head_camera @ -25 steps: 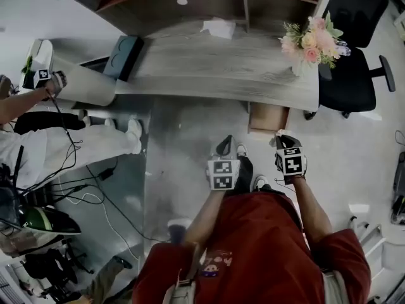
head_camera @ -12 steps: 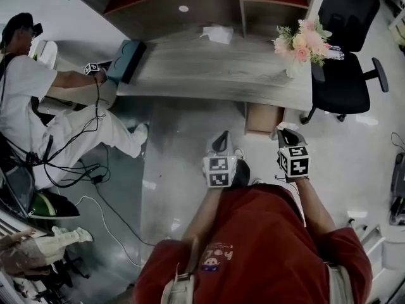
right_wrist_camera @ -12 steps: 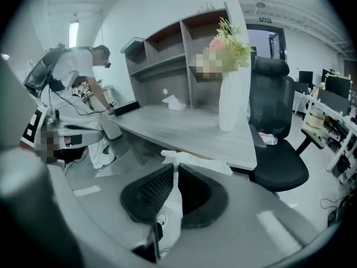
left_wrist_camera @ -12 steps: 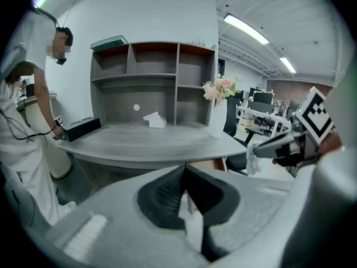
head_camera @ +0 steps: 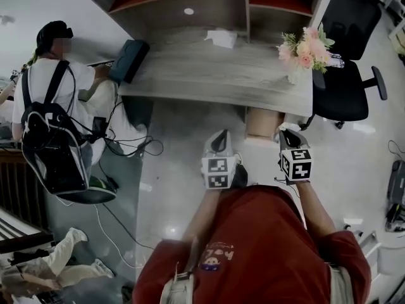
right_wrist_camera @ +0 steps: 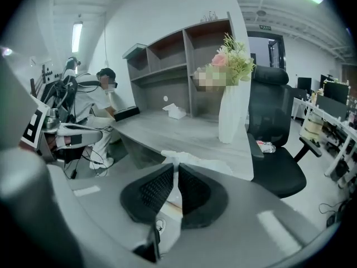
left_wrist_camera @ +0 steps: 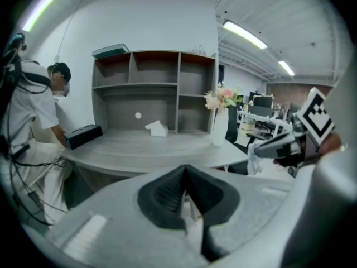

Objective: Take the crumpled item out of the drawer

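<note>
My right gripper (right_wrist_camera: 173, 171) is shut on a white crumpled item (right_wrist_camera: 192, 159), which sticks out past the pads. In the left gripper view that same item (left_wrist_camera: 254, 164) hangs from the right gripper's tips (left_wrist_camera: 262, 149). In the head view the right gripper (head_camera: 284, 133) hovers just in front of the open wooden drawer (head_camera: 264, 123) under the grey desk (head_camera: 215, 75). To its left, my left gripper (head_camera: 219, 138) is held over the floor, and its jaws (left_wrist_camera: 184, 172) are shut with nothing between them.
On the desk stand a vase of pink flowers (head_camera: 305, 46), a black box (head_camera: 128, 60) and a white folded tissue (head_camera: 221, 38) near the shelf unit. A black office chair (head_camera: 345, 81) is at the right. A person with a backpack (head_camera: 54, 132) is at the desk's left end.
Both grippers have stayed almost in place, the right still gripping the white item. At the left, a person with a backpack has come into view by the desk's end.
</note>
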Demonstrator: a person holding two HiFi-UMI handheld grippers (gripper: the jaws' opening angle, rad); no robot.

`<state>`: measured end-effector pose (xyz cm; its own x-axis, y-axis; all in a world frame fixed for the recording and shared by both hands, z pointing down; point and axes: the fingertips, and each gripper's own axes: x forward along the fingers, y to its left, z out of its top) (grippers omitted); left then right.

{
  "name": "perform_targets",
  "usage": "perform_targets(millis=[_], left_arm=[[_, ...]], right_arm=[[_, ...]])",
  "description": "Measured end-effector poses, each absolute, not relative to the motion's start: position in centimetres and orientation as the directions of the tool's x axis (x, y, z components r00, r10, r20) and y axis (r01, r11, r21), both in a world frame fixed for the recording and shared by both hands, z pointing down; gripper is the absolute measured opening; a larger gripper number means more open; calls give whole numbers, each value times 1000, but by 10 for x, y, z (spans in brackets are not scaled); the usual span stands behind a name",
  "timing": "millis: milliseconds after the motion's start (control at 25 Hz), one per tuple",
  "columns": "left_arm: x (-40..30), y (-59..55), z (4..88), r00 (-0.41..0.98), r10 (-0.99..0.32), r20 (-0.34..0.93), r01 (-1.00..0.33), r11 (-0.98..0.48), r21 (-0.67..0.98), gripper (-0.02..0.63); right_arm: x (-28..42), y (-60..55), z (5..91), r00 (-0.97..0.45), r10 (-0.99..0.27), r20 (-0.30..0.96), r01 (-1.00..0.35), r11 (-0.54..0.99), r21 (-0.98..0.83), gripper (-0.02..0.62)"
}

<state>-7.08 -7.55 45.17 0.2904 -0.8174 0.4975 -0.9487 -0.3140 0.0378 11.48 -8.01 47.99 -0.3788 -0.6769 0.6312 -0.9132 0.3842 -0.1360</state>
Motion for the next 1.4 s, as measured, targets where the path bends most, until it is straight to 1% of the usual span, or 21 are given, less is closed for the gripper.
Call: perform_targets(millis=[680,1400], left_arm=[[-84,-74,454,279,-818,504,-952,-303,37,-3],[-79,-84,455,310,-804,508,-942,-333,48,-3]], right_arm=[[103,-87,481,-379,-682,625,-915,377,-143,25],[105,-91,481,-371,-681,631,-917,377,-133,26]])
